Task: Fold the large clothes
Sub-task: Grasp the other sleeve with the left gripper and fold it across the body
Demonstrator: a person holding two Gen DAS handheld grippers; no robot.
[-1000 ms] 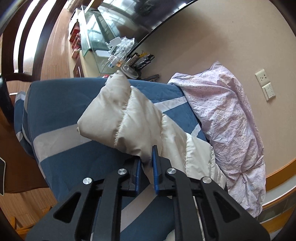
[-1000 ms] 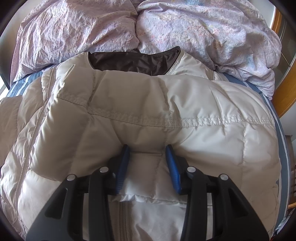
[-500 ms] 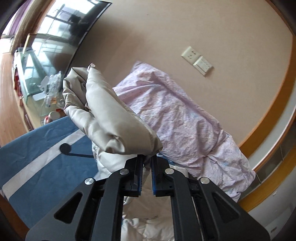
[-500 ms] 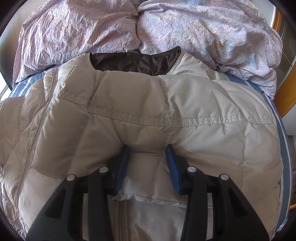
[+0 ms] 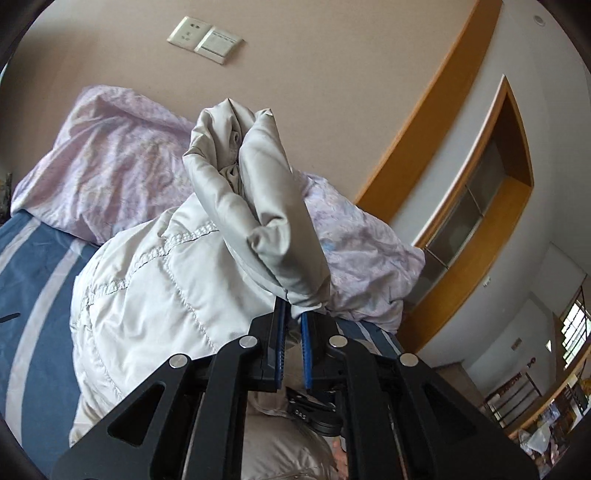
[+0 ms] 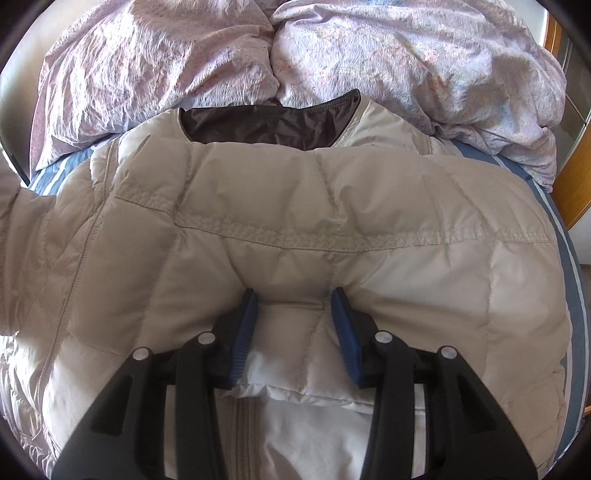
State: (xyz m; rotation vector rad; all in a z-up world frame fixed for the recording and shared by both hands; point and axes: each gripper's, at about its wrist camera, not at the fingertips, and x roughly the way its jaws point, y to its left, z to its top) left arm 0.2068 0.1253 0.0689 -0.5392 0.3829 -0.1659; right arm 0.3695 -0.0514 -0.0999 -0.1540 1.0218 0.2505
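Biggest change is on the left side: a second ago the sleeve (image 5: 258, 206) lay out flat over the blue striped sheet (image 5: 29, 280), and now it's lifted right up and swung over toward the body of the jacket (image 5: 155, 280), standing in front of the wall with the cuff end pointing up. The background behind it went from the TV stand and floor to the beige wall, the wall switches (image 5: 205, 35) and the wood-trimmed window (image 5: 476, 206). The right view barely changes at all, same framing, same grip.

The jacket (image 6: 295, 206) is a puffy cream quilted one spread on the bed, filling almost everything ahead of the right gripper (image 6: 293, 321), with its dark brown collar lining (image 6: 266, 125) at the far end and the crumpled lilac duvet (image 6: 332, 55) piled beyond that. The zipper runs down just below and left of the right gripper's fingers.

The left gripper (image 5: 291, 325) has its blue pads close together, clamped on the folded bottom edge of the sleeve, which rises straight up and ahead from the fingertips. The jacket body sits below and to the left of it, the duvet (image 5: 110, 162) behind.

The right gripper's jaws are partly apart, pinching a bunched ridge of jacket fabric between the pads, pressed down into the padding.
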